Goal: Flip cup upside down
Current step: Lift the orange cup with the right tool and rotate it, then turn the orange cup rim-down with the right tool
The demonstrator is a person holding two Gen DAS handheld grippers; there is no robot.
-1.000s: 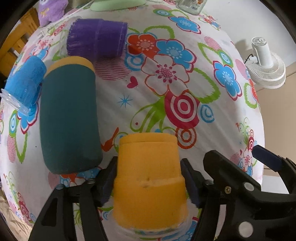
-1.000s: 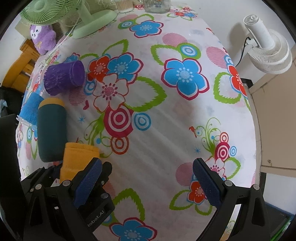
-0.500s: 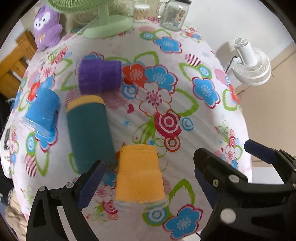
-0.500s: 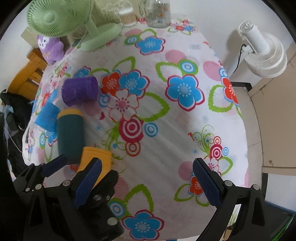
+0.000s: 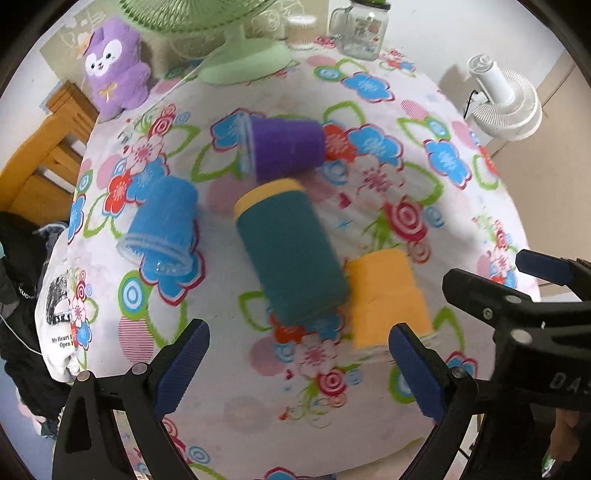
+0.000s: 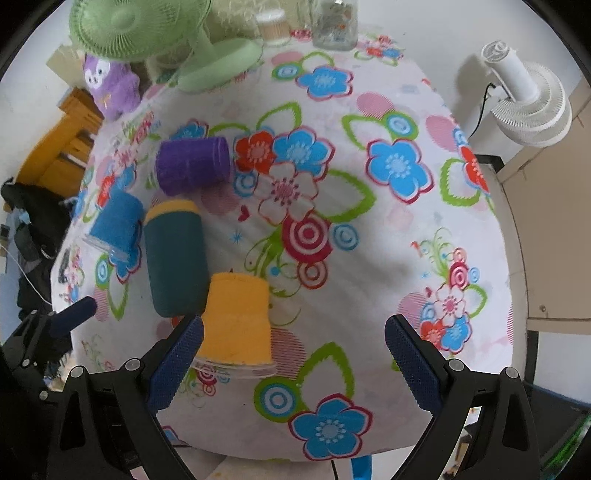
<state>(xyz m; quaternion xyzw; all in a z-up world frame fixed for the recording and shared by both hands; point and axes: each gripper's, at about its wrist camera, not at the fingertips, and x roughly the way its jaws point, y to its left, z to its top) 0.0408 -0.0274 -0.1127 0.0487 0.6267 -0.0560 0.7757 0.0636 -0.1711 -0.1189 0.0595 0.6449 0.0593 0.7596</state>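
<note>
An orange cup (image 6: pixel 236 321) stands upside down, rim on the flowered tablecloth, near the front edge; it also shows in the left wrist view (image 5: pixel 388 295). A tall teal cup with a yellow end (image 6: pixel 173 254) stands beside it, seen too in the left wrist view (image 5: pixel 288 254). A blue cup (image 5: pixel 162 225) stands rim down at the left and a purple cup (image 5: pixel 284 147) lies on its side behind. My left gripper (image 5: pixel 299 369) is open and empty, above the front of the table. My right gripper (image 6: pixel 293 363) is open and empty, just right of the orange cup.
A green desk fan (image 6: pixel 207 55), a purple plush toy (image 5: pixel 114 70) and glass jars (image 5: pixel 362 33) stand at the table's far end. A white floor fan (image 6: pixel 524 99) stands off the right side. A wooden chair (image 5: pixel 44 147) is at the left.
My left gripper let go of the orange cup, opened wide and pulled back up and to the left. The cup stays rim down on the cloth. My right gripper also drew back.
</note>
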